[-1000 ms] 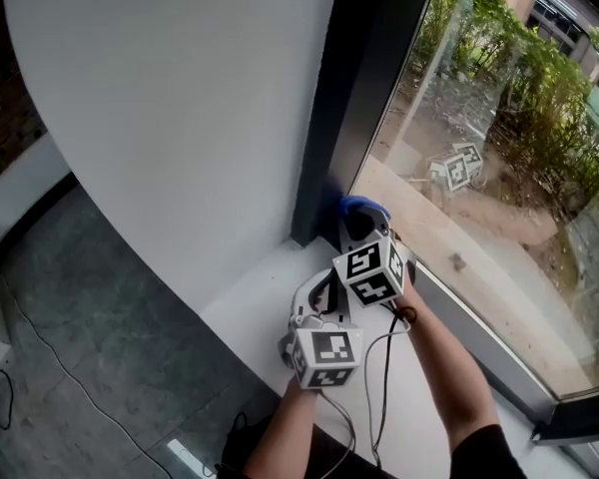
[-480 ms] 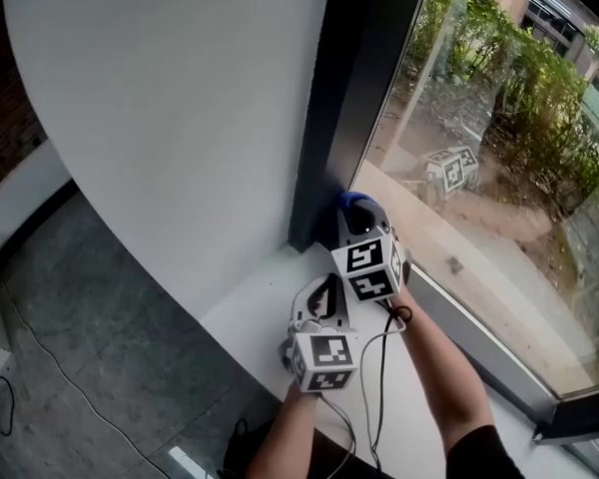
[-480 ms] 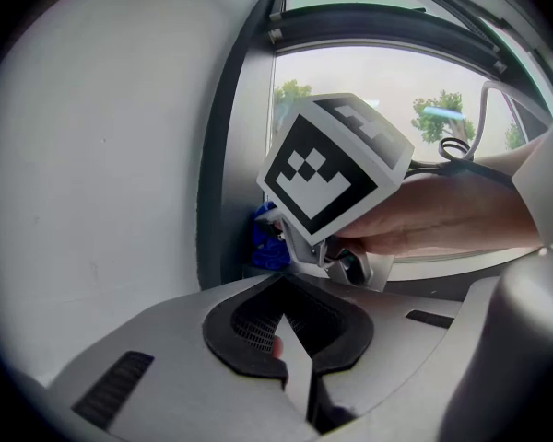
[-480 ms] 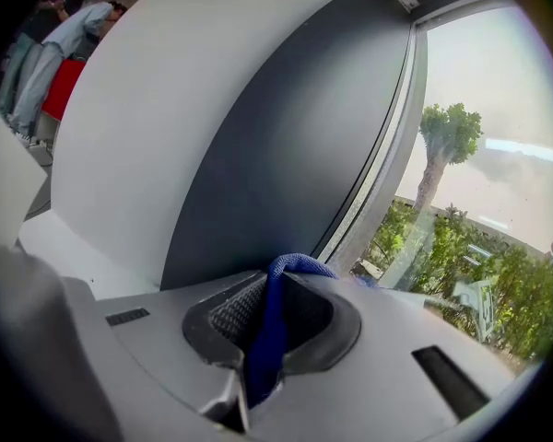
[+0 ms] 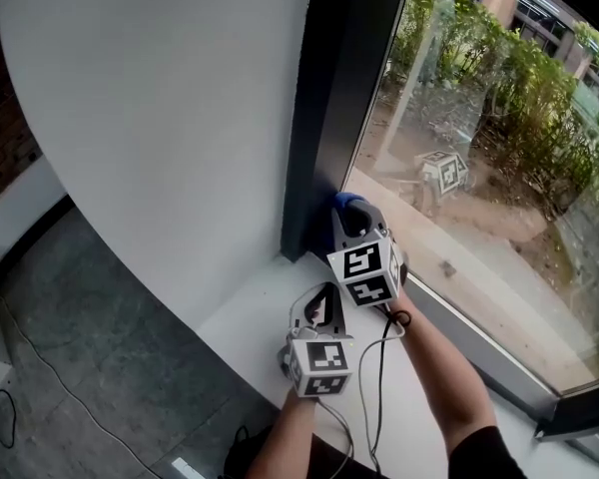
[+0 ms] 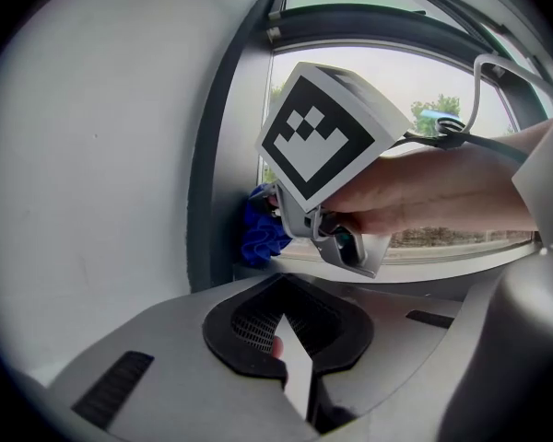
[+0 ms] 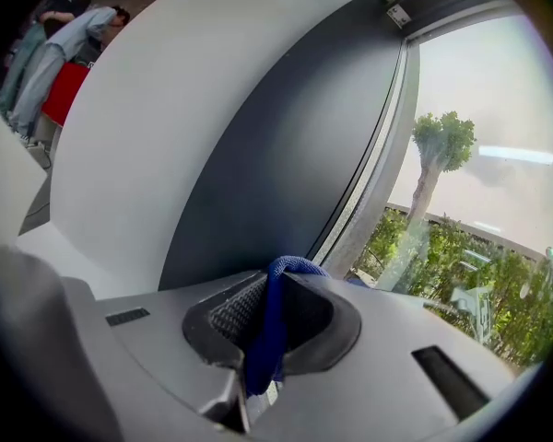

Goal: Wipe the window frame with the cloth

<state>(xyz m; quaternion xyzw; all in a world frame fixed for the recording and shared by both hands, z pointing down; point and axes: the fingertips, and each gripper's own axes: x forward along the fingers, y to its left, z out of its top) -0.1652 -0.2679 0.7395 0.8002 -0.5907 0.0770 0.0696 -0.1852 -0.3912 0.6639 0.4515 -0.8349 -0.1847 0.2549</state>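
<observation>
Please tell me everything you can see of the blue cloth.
The blue cloth looks like soft woven fabric, bunched into folds. The right gripper has it pinched between its closed jaws, with a loop sticking out past the tips. It sits at the bottom corner of the dark window frame, just above the white sill, and seems to press against the frame's upright.

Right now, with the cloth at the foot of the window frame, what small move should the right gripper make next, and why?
Probably slide the right gripper up the dark frame: its jaws pinch the blue cloth, which sits against the frame's foot, and most of the frame lies above it.
</observation>
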